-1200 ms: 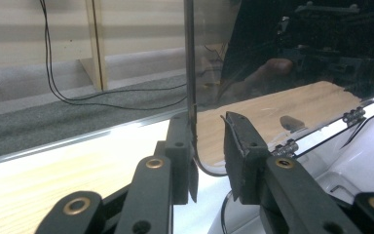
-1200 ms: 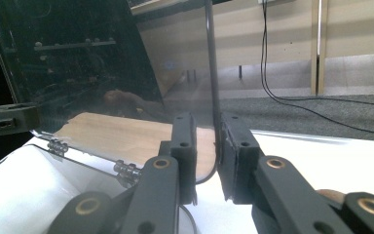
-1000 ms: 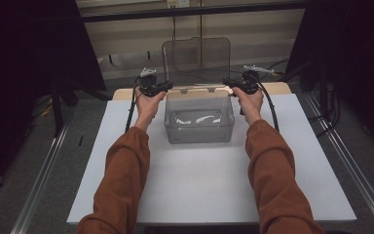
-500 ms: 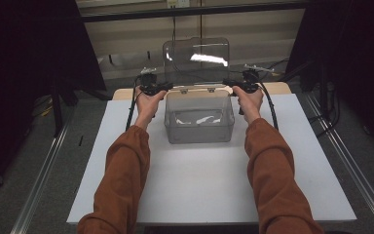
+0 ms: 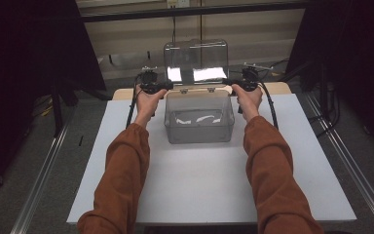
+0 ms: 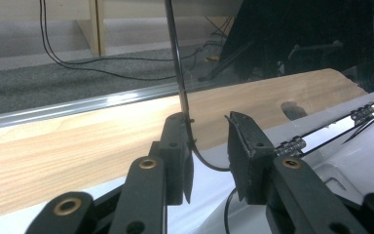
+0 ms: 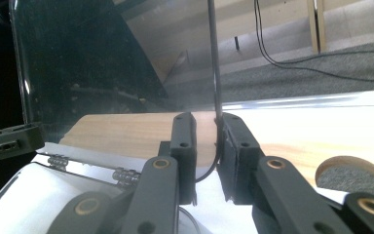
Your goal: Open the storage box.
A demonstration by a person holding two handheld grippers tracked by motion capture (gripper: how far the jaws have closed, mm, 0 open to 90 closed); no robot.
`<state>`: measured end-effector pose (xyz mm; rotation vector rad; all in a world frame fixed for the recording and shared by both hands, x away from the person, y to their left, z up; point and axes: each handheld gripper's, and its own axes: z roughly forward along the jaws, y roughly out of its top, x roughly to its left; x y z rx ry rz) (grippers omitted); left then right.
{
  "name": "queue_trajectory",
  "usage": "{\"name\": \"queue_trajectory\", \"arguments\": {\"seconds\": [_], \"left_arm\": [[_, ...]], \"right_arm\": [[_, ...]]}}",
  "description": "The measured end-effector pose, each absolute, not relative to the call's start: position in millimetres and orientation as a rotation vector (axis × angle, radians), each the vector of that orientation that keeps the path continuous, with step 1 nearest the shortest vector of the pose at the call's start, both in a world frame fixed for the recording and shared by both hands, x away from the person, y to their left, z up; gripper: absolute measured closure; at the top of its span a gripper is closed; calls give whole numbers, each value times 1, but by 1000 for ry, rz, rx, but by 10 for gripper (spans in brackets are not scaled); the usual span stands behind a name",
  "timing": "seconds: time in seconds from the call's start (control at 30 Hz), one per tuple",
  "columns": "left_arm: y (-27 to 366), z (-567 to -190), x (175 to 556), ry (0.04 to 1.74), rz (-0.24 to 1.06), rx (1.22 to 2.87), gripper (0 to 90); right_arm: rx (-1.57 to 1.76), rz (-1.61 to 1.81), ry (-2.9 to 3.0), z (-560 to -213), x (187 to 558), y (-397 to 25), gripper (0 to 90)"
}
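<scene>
A clear plastic box stands at the far middle of the white board. Its hinged lid is raised nearly upright and catches a bright glare. My left gripper is at the lid's lower left side edge and my right gripper at its lower right. In the left gripper view the lid's edge runs down between the jaws of the left gripper, against one pad. In the right gripper view the lid's rim sits between the narrow jaws of the right gripper.
A wooden tabletop shows behind the board, with a round hole at its right end. Metal rails flank the table. Cables lie on the grey carpet beyond. The lid's hinges are at the box's back rim.
The lid has tilted a little and its glare has grown and slid downward. Both hands and grippers stay at the lid's sides, hardly shifted.
</scene>
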<state>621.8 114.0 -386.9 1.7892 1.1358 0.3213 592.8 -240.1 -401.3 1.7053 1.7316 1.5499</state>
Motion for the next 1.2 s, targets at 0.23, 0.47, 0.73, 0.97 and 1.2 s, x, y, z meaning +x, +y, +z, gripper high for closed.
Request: {"name": "queue_trajectory", "arguments": {"seconds": [0.23, 0.47, 0.73, 0.97, 1.2], "left_arm": [[113, -385, 623, 1157, 314, 1807, 691], [114, -387, 624, 1180, 294, 1798, 682], [115, -389, 626, 1204, 270, 1790, 665], [113, -391, 626, 1201, 272, 1786, 634], [114, -392, 627, 1206, 261, 1788, 616]], "right_arm": [[1736, 1542, 1733, -400, 594, -240, 770], [1774, 1537, 1726, -400, 596, -240, 766], [1814, 1510, 1734, -401, 599, -238, 747], [1821, 1498, 1741, -402, 599, -238, 732], [1811, 1494, 1737, -403, 599, -236, 718]]}}
